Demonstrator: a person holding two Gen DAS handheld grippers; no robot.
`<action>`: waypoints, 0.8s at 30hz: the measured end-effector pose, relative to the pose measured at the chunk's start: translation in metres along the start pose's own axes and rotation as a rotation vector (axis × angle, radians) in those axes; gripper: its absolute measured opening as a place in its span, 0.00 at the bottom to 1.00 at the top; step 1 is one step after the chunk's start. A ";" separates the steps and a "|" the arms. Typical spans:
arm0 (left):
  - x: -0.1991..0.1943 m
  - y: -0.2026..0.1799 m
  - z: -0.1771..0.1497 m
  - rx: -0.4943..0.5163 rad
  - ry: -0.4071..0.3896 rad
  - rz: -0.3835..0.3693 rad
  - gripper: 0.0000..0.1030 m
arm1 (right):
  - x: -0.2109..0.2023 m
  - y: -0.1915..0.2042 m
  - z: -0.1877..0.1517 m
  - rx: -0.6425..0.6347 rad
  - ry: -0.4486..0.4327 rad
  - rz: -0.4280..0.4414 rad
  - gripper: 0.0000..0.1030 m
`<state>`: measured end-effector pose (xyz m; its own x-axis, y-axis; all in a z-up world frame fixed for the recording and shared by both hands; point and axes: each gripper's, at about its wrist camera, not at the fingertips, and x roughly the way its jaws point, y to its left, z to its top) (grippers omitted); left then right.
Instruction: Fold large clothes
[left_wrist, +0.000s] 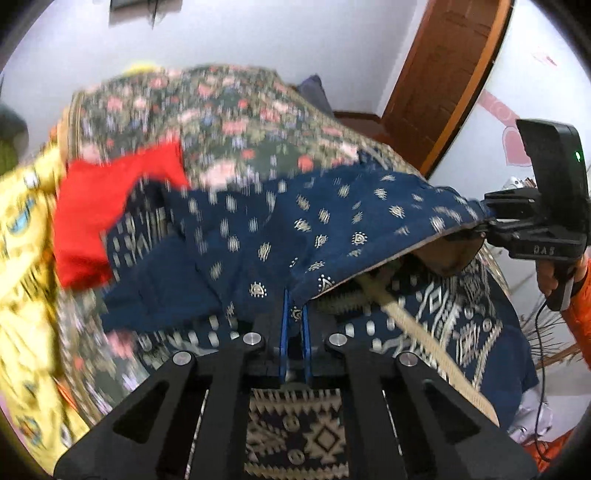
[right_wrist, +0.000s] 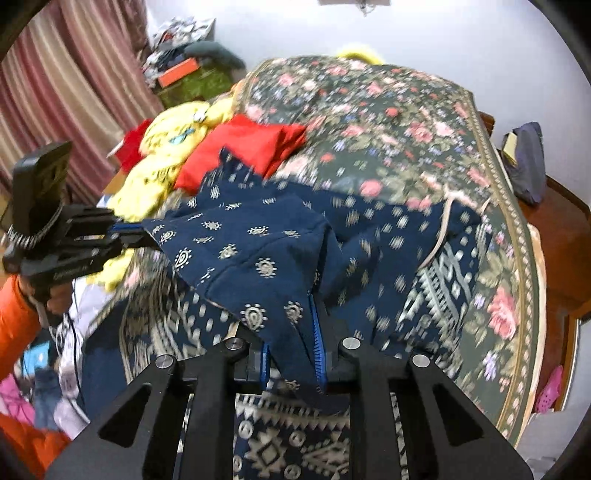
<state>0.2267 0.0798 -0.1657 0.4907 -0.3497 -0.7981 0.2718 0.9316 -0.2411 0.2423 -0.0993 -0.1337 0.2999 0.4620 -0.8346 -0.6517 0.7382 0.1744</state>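
The left tongs (left_wrist: 294, 325) are pinched narrow on a fold of the navy printed garment (left_wrist: 295, 236), the cloth caught between the two blue pads (left_wrist: 283, 332) and rising away from them toward the far side. The right tongs (right_wrist: 293, 354) likewise grip an edge of the same garment (right_wrist: 258, 251), a flap of it running down between their blue pads (right_wrist: 318, 350). The garment hangs lifted between the two tools, its upper layer stretched like a canopy over the lower part, which lies on the bed with the floral bedspread (right_wrist: 388, 122). The lower part carries a bold cream geometric border (left_wrist: 454, 310), and a pale drawstring cord (left_wrist: 413, 332) crosses it diagonally. In the left wrist view the right tongs (left_wrist: 484, 225) appear at the right edge, holding the far corner of the cloth, with a hand (left_wrist: 554, 277) in an orange sleeve below them. In the right wrist view the left tongs (right_wrist: 144, 236) appear at the left edge, clamped on the opposite corner. Beyond the navy garment lie a folded red cloth (right_wrist: 240, 147) and a yellow patterned cloth (right_wrist: 166, 155), both on the bedspread. A brown wooden door (left_wrist: 439, 74) stands behind the bed, and striped curtains (right_wrist: 66, 74) hang on the other side. Much of the fabric is blurred.
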 end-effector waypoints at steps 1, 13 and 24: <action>0.003 0.001 -0.005 -0.008 0.012 -0.005 0.05 | 0.002 0.001 -0.003 -0.001 0.010 0.002 0.16; 0.024 0.004 -0.055 -0.025 0.084 0.090 0.29 | 0.030 0.005 -0.043 0.057 0.111 0.008 0.17; -0.015 0.055 -0.062 -0.145 0.034 0.205 0.46 | 0.008 0.000 -0.050 0.079 0.144 -0.003 0.46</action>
<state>0.1825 0.1426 -0.2011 0.4941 -0.1505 -0.8563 0.0464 0.9881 -0.1468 0.2100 -0.1203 -0.1666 0.1954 0.3890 -0.9003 -0.5925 0.7783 0.2077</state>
